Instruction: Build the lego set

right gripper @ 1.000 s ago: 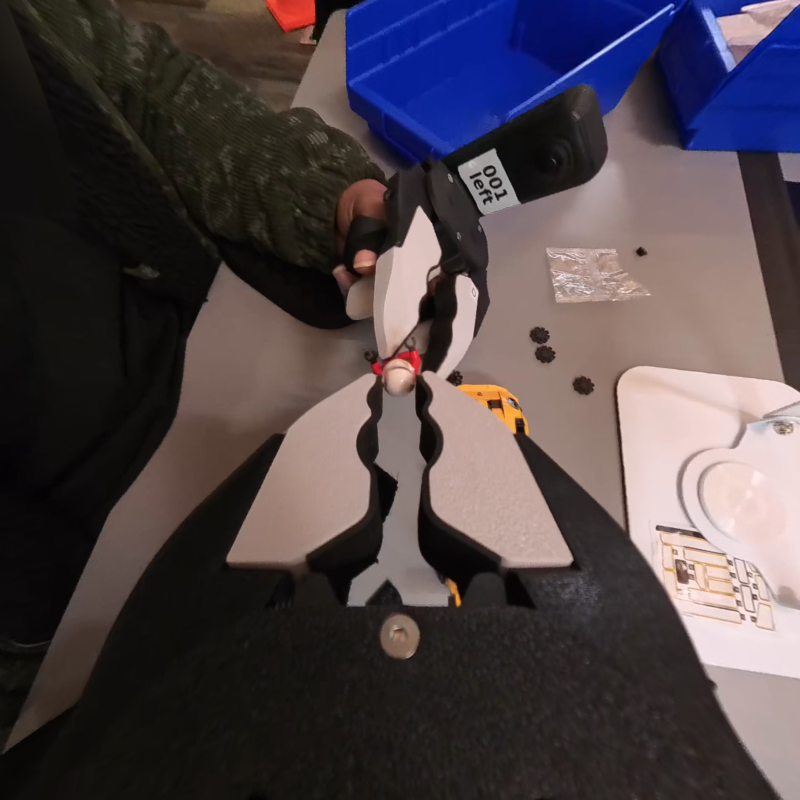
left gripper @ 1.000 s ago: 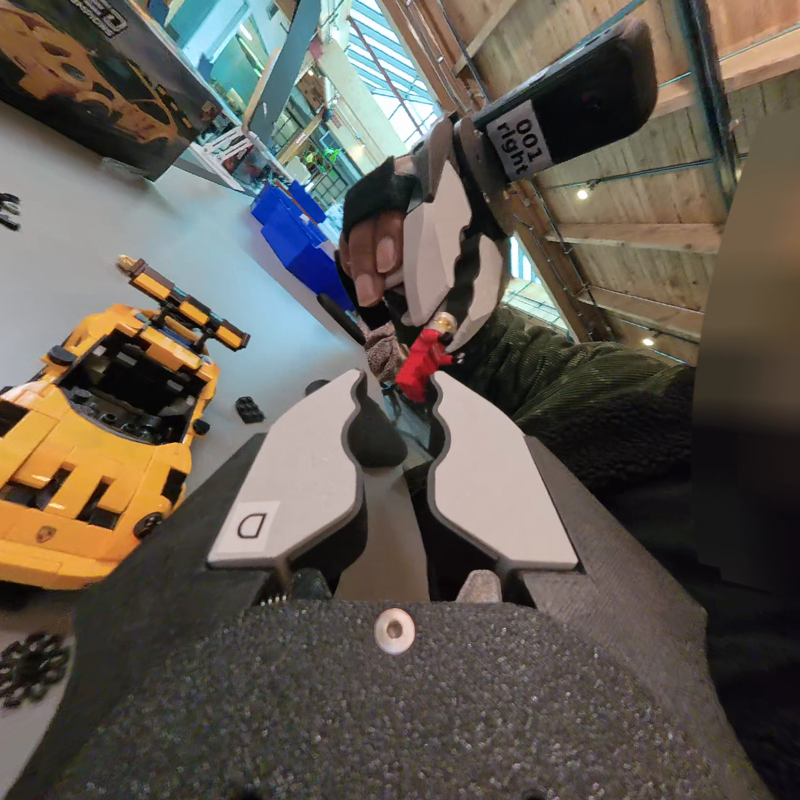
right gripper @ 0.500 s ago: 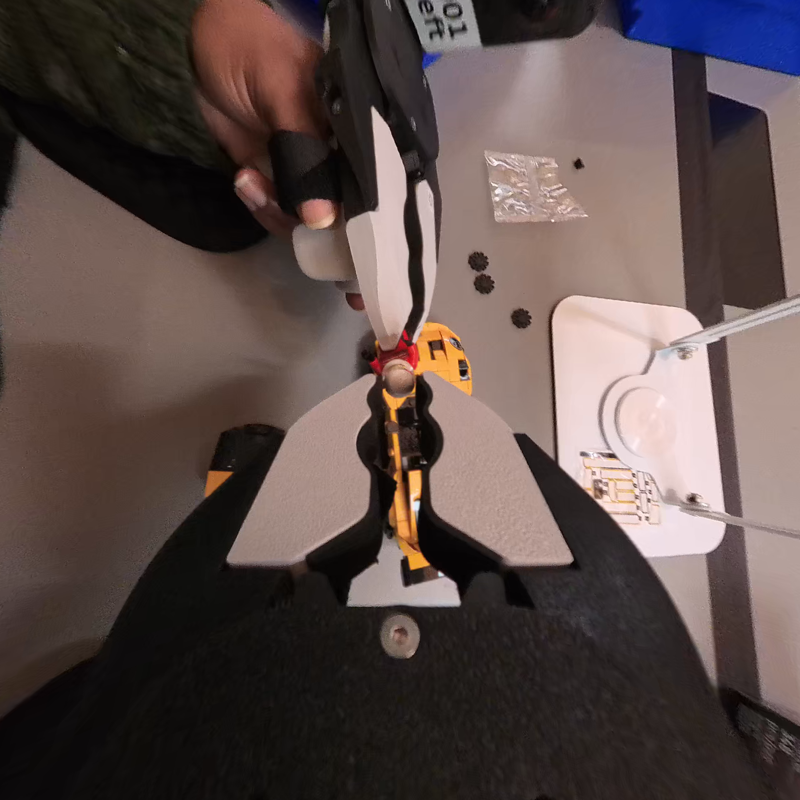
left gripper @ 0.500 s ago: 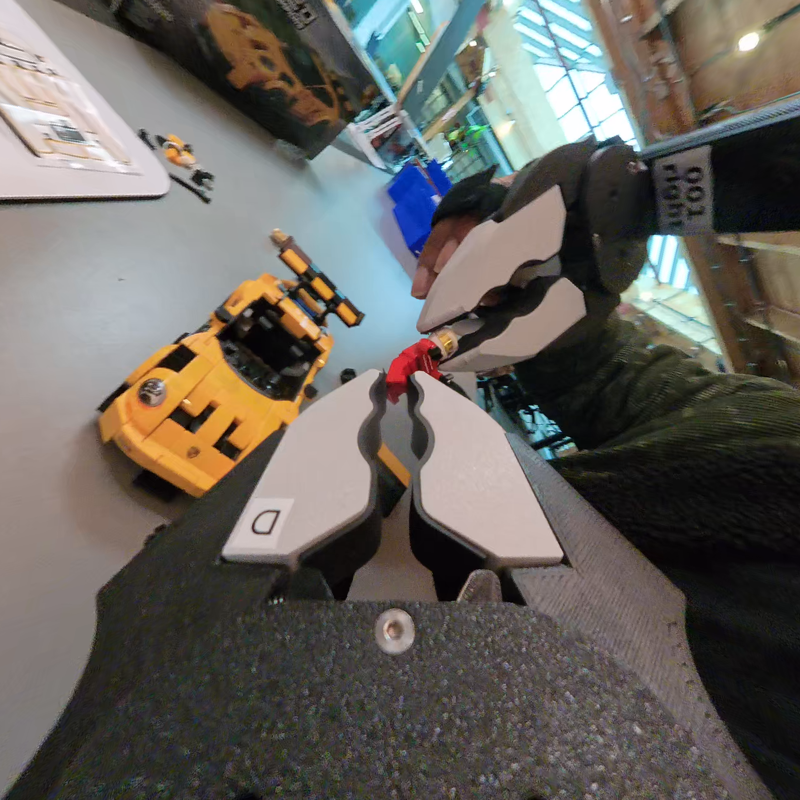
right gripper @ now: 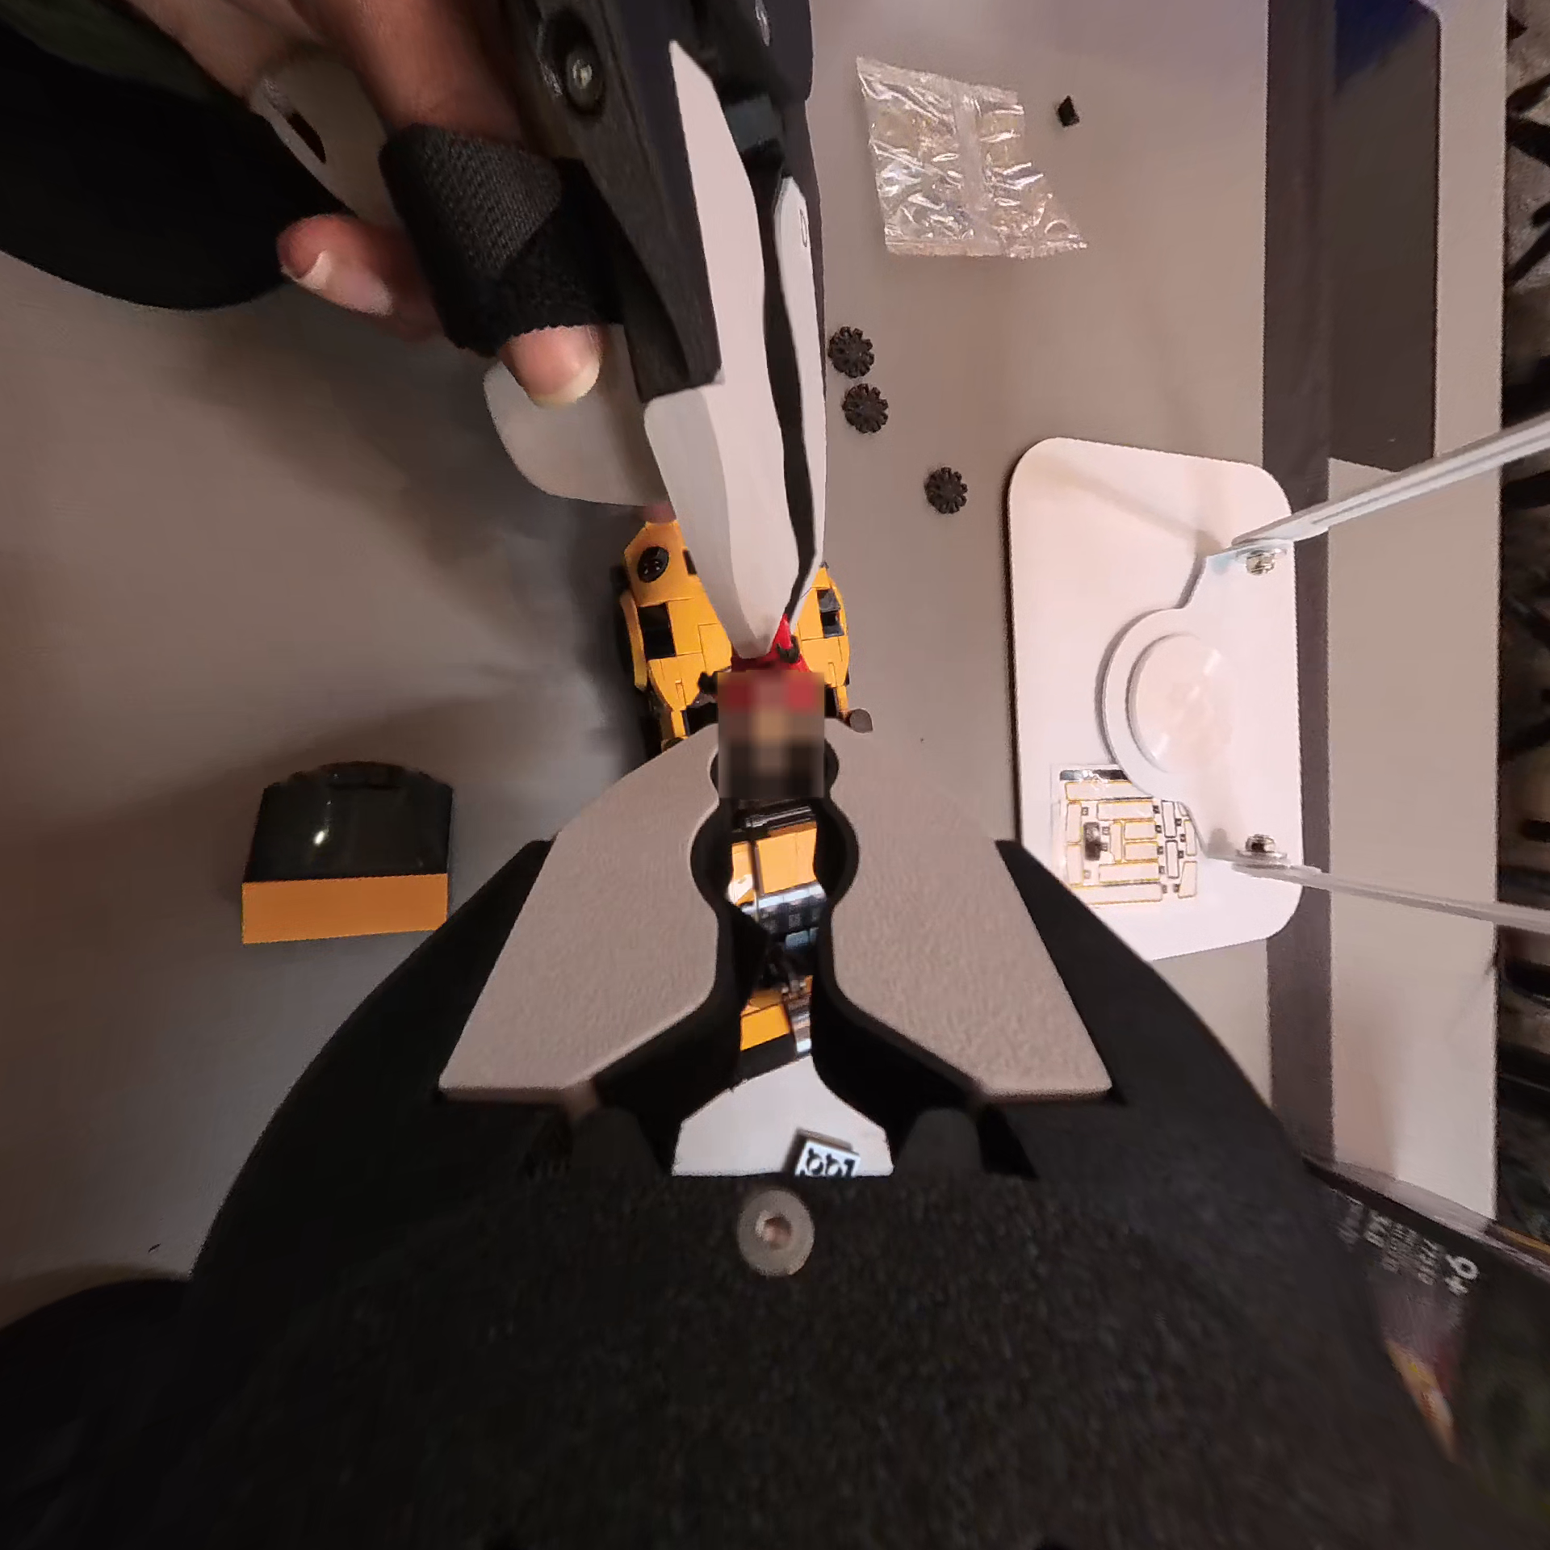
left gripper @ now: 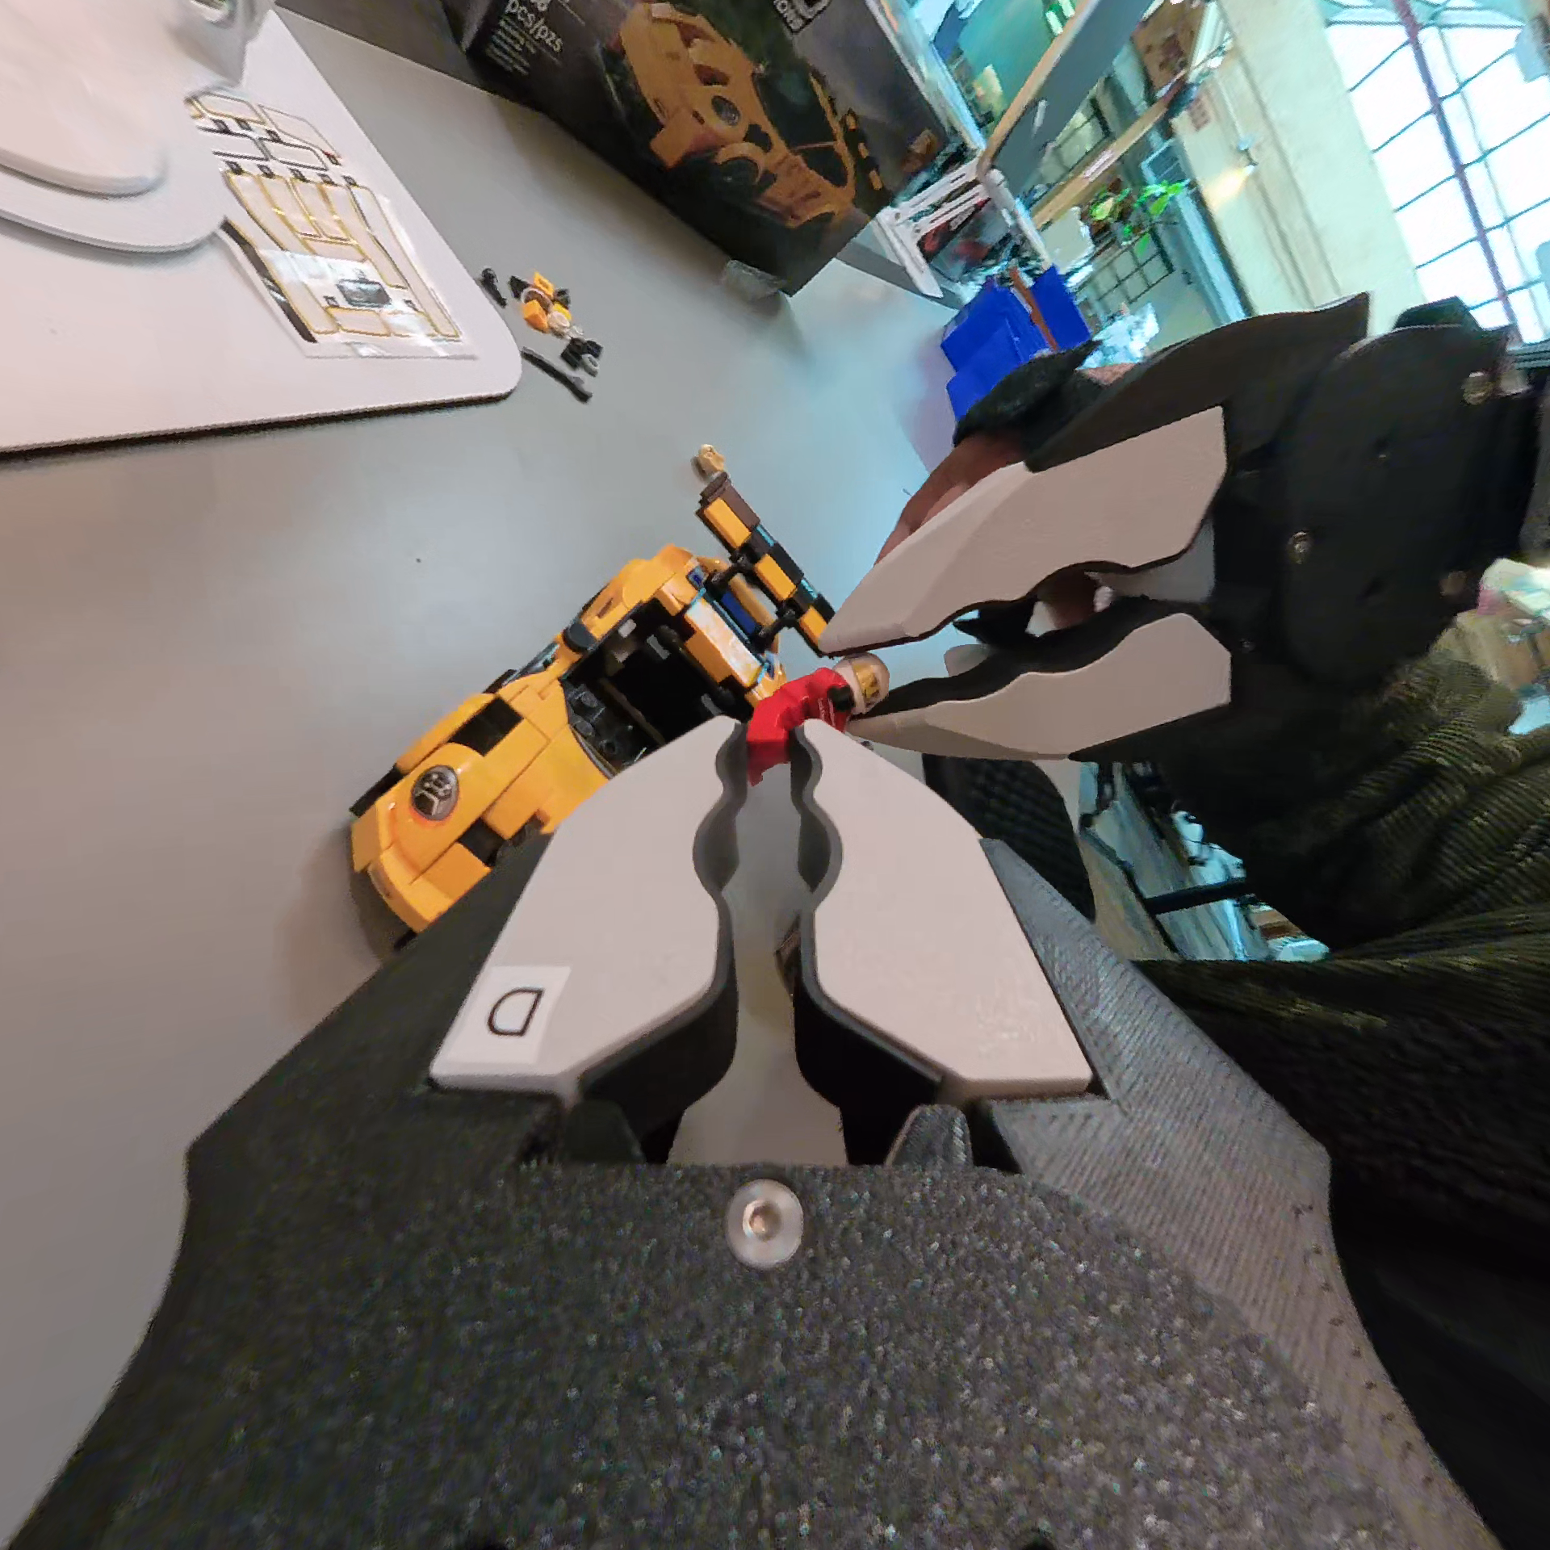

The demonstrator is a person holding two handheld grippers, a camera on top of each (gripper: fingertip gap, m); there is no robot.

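red minifigure [left gripper: 788, 713]; yellow-black car [left gripper: 537, 755]; grey table [left gripper: 210, 629].

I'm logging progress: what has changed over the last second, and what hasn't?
Both grippers carried the red minifigure from above the table edge to above the yellow car, near its open cockpit. The grip is unchanged: left gripper shut on the figure's lower part, right gripper at its head. The car, black-and-orange piece and small black wheels have not moved.

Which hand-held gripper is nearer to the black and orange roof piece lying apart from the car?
Right. The right hand-held gripper is just beside the roof piece, while the left hand-held gripper reaches in from beyond the car.
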